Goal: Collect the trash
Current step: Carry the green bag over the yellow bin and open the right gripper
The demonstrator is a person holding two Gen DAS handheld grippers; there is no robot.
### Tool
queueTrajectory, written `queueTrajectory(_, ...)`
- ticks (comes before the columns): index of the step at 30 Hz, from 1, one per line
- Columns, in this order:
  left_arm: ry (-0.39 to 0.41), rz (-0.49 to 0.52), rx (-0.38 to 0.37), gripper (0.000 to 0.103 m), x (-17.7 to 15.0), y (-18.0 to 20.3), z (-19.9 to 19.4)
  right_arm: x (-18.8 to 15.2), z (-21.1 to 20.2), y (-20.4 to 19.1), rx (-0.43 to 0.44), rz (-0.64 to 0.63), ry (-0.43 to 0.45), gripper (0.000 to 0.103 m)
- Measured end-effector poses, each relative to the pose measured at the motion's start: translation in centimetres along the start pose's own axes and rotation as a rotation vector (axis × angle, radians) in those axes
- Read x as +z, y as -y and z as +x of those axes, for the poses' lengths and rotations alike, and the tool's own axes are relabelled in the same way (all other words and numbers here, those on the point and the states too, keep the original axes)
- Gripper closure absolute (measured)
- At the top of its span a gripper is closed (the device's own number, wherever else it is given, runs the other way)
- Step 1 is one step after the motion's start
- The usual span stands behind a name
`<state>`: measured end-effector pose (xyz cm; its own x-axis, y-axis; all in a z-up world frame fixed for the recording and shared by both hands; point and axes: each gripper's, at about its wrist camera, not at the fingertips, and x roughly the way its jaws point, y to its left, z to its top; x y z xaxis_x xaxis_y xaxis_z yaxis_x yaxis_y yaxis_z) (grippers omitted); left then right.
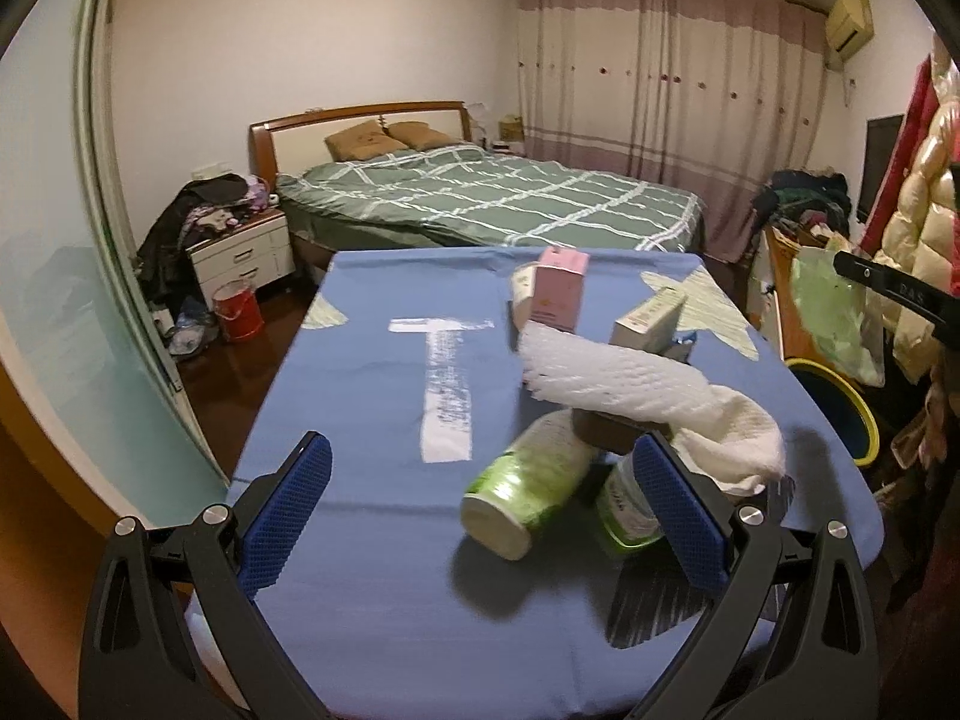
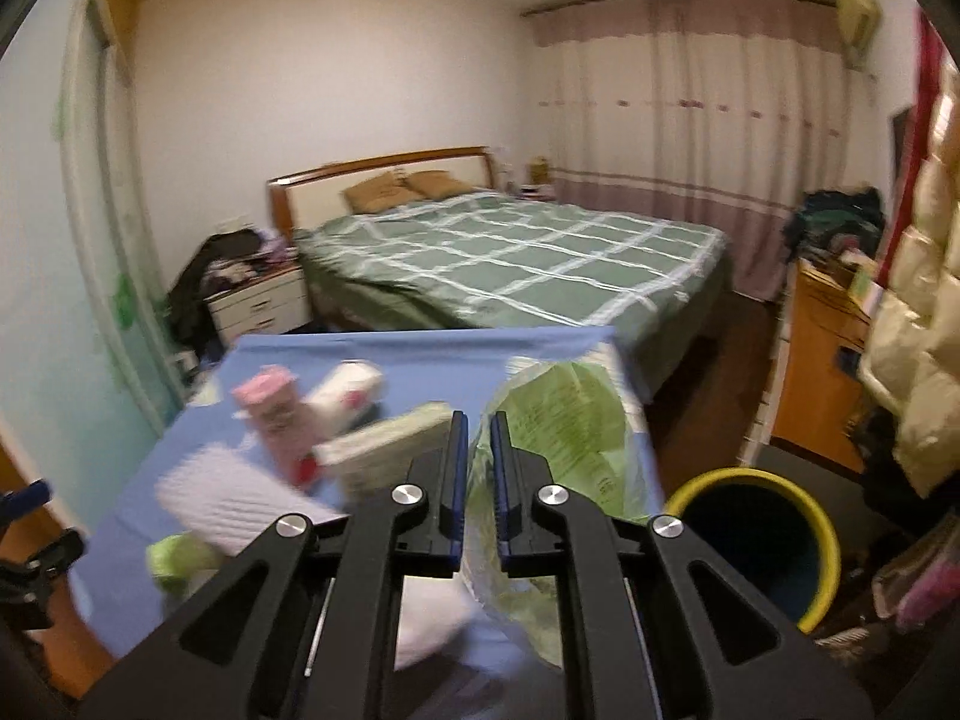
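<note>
In the left wrist view the left gripper [image 1: 480, 498] has its blue-padded fingers [image 1: 288, 516] spread wide apart, holding nothing, low over a desk [image 1: 360, 600] covered in a blue cloth with a white T mark [image 1: 444, 384]. The trash lies just ahead: a green cup [image 1: 522, 486] tipped on its side, a second green-labelled container [image 1: 624, 504] partly behind the right finger, a white foam sheet [image 1: 606, 378] draped over a brown box [image 1: 606, 435], a white cloth [image 1: 738, 438], a pink carton [image 1: 558, 288] and a white carton [image 1: 648, 318] farther back. Their print is too small to read. Beyond the desk stand a bed [image 1: 492, 198] with a green checked cover, a nightstand [image 1: 240, 258] piled with clothes, a red bucket [image 1: 237, 312] and long curtains [image 1: 660, 84]. Right of the desk a yellow-rimmed bin [image 1: 840, 414] stands on the floor.

In the right wrist view, which is blurred, the right gripper [image 2: 479, 480] has its fingers [image 2: 457, 468] closed on a thin green plastic bag [image 2: 558, 432], held above the desk's right edge. Printing on the bag cannot be read. The bin [image 2: 768, 534] sits below to the right, its inside dark.
</note>
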<state>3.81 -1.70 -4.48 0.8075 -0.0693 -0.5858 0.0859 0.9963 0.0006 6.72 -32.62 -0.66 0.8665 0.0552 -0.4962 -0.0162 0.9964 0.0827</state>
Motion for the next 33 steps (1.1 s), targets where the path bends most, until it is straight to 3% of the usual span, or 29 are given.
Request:
queueTrajectory(6,-0.017,0.024,-0.043,0.004,0.2,2.0,0.9,-1.1,3.5,7.3,-0.144,0.044,-0.053,0.095)
queueTrajectory(11,-0.037,0.046,-0.057,0.004,0.4,3.2,1.8,-3.5,7.5,13.3,-0.207,0.111,-0.134,0.095)
queueTrajectory(18,-0.066,0.063,-0.075,0.004,0.7,4.7,3.4,-5.6,11.6,18.1,-0.248,0.172,-0.211,0.09)
queueTrajectory(22,-0.075,0.067,-0.078,0.004,0.9,5.1,3.9,-6.1,11.8,19.0,-0.261,0.204,-0.213,0.081)
queueTrajectory(33,-0.099,0.096,-0.158,0.004,-0.6,2.4,5.3,-6.6,11.3,18.4,-0.244,0.207,-0.21,0.078)
